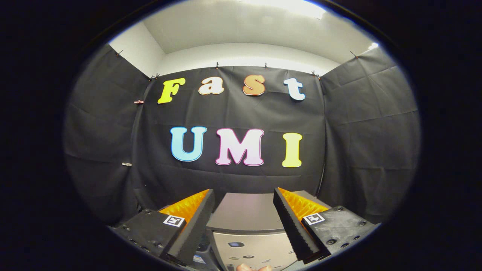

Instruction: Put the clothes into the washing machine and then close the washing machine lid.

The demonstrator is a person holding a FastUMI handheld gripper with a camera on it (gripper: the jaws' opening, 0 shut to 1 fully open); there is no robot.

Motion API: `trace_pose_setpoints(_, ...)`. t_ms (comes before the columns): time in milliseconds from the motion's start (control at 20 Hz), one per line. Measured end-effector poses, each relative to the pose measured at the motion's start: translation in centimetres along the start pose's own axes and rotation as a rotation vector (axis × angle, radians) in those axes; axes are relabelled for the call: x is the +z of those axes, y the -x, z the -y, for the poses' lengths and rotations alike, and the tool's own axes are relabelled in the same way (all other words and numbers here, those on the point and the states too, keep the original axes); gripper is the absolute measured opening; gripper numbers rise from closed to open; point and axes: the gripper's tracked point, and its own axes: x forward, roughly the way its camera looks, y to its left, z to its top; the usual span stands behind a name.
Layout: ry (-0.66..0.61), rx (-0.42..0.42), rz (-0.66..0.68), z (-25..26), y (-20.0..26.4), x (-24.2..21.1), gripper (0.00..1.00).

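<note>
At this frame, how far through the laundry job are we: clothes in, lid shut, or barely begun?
Nothing looks done from here. The gripper is open and empty, its fingers spread apart with nothing between them. Just ahead and below sits the grey washing machine, its top appearing flat; whether the lid is open or shut cannot be told. I can make out no clothes. Judging by this, loading and closing both likely remain.

Grey washing machine (246,214), black cloth wall (361,124)
</note>
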Motion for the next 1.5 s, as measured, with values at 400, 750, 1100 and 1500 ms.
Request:
trace_pose_setpoints(400,0.042,-0.094,0.037,4.4,3.3,0.6,0.98)
trace_pose_setpoints(750,0.032,-0.102,0.050,4.8,5.7,0.6,0.98)
trace_pose_setpoints(1100,0.005,-0.130,-0.011,5.6,5.9,-1.7,0.98)
trace_pose_setpoints(1500,-0.075,-0.163,-0.034,6.6,8.0,-2.1,0.99)
